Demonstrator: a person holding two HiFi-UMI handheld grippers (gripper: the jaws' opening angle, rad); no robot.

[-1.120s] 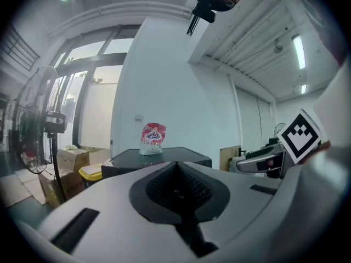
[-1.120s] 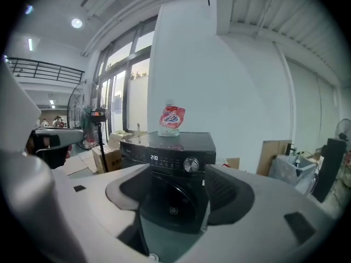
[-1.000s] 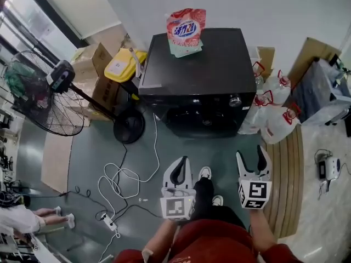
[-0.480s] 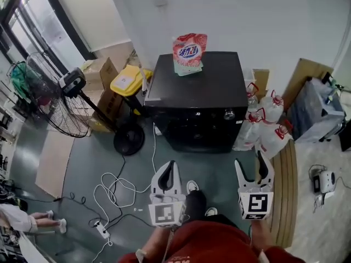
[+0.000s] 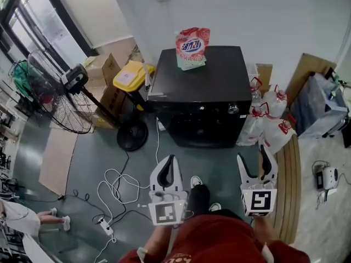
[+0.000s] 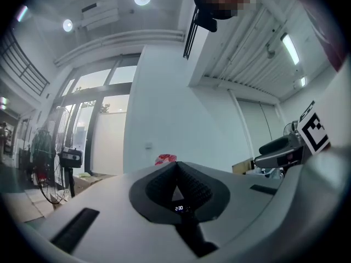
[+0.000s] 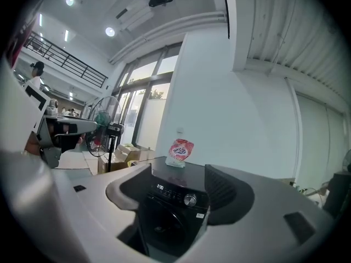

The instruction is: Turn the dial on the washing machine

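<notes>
The black washing machine (image 5: pixel 200 92) stands against the wall ahead, with a silver dial (image 5: pixel 234 109) at the right of its front panel. A red and white detergent bag (image 5: pixel 192 45) stands on its top. My left gripper (image 5: pixel 169 163) hangs well short of the washer, shut with nothing in it. Over on the other side, my right gripper (image 5: pixel 254 159) stands open and empty, also well short. In the right gripper view, the dial (image 7: pixel 190 200) and lit display show between the open gripper (image 7: pixel 178 175) jaws. The left gripper (image 6: pixel 176 170) hides most of the washer in its own view.
A standing fan (image 5: pixel 55 100), a yellow bin (image 5: pixel 130 75) and cardboard boxes (image 5: pixel 101 70) sit left of the washer. White bags (image 5: pixel 269 119) lean at its right. Cables and a power strip (image 5: pixel 107 226) lie on the floor. A wooden board (image 5: pixel 288 174) lies at right.
Both grippers have risen a little toward the head camera, jaws unchanged. The head view has shifted, so the washer now sits slightly right of where it was.
</notes>
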